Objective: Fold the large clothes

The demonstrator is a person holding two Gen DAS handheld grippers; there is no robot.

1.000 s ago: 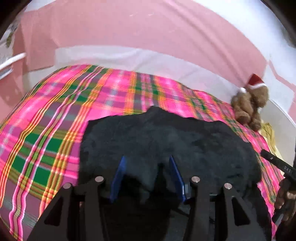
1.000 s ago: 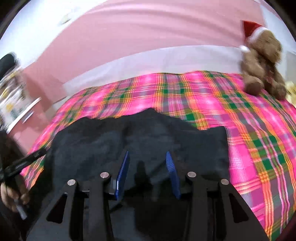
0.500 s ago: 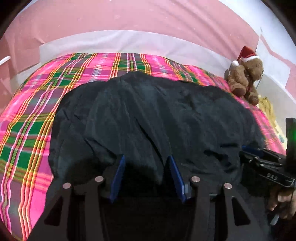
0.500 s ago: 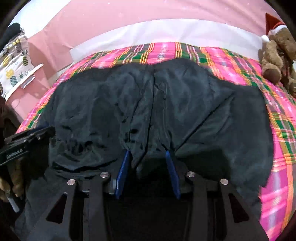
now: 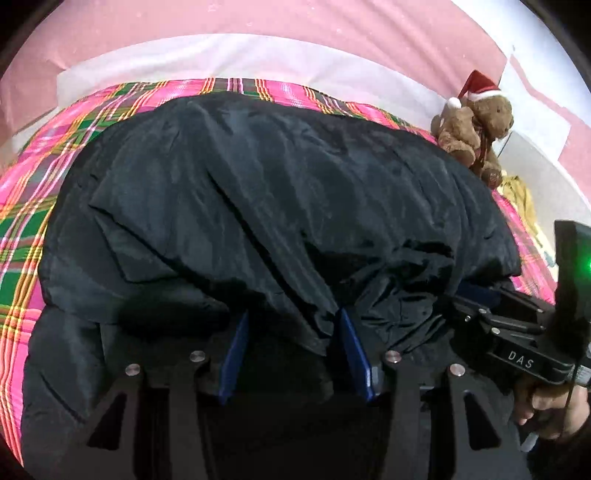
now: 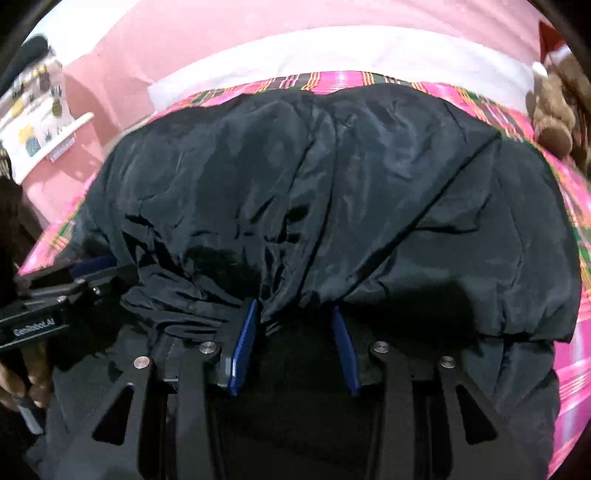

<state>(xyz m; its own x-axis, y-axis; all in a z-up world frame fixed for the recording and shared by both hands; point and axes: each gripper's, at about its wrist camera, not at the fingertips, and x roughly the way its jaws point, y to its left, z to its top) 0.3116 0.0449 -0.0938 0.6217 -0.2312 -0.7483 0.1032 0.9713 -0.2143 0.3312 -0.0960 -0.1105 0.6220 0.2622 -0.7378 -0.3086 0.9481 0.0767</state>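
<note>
Your left gripper sits low at the near edge of the black jacket, and a bunched fold of the shiny cloth hangs down between its blue fingers. The jaws stand apart with fabric filling the gap; whether they actually press on it, you cannot tell from this view.

Your right gripper is the same story: blue fingers spread, gathered cloth draped into the space between them, the left finger touching the folds, the grip itself not readable.

The jacket lies across the plaid cover, spread wide from left to right and reaching almost to the far edge of the bed. Only strips of pink and green plaid show around it, at the left, the far side and the right. Its near edge is lifted and puckered where your two grippers meet it.

Both grippers are near each other along that near edge: from the left wrist view the right one shows at the right, your hand wrapped on its handle.

A teddy bear in a red hat sits at the far right corner, just beside the jacket. Behind the bed runs a pink wall.
</note>
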